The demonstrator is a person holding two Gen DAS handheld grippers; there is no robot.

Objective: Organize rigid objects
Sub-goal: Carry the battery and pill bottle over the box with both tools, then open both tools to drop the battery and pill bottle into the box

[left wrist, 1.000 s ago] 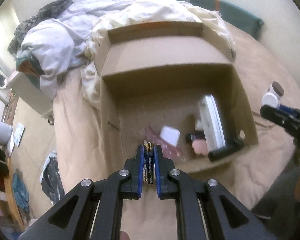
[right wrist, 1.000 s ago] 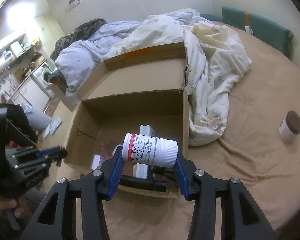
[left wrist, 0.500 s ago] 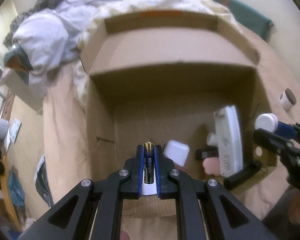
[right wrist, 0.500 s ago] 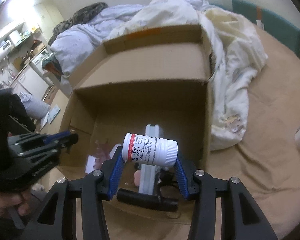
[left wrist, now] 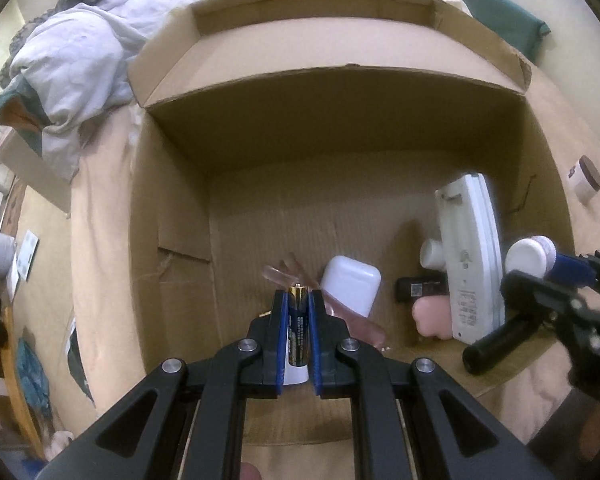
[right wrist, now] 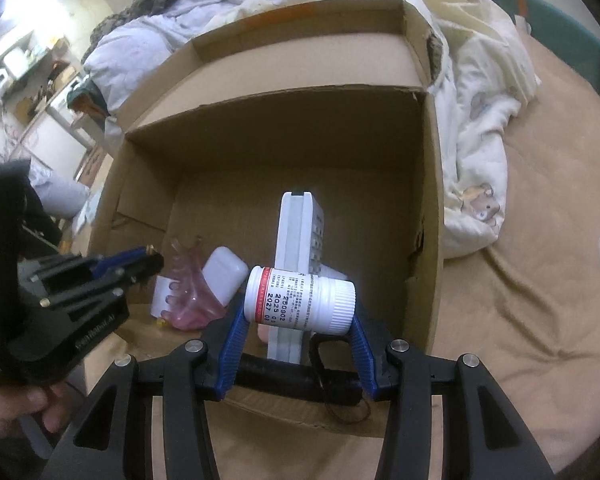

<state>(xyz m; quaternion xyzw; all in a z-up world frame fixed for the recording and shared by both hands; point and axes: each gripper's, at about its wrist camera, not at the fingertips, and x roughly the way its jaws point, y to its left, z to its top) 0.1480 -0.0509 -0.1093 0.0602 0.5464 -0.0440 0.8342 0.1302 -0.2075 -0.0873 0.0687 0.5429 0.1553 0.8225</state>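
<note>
Holding both loads over the open cardboard box [left wrist: 380,92], I judged the step in hand to be the deposit. The left gripper [left wrist: 298,300] was clamped on 1 battery [left wrist: 298,328], upright between the blue pads, above the near left part of the box floor. The right gripper [right wrist: 300,300] was clamped across 1 white pill bottle [right wrist: 300,300], lying crosswise with its cap to the right, above the near edge of the box.

Already in the box along its near edge: a pink hair claw [right wrist: 188,280], a white earbud case [left wrist: 350,286], a white remote [left wrist: 470,256] on its edge, a black cylinder [left wrist: 500,340] and a pink soft-looking item [left wrist: 430,318].

The next move called for lowering each gripper toward bare floor, clear of these items, then parting the pads.

The pink item was mostly hidden behind the remote, so I could not identify it. A small jar [left wrist: 586,180] stood on the bed outside the right wall of the box, cut off in the right wrist view.
</note>
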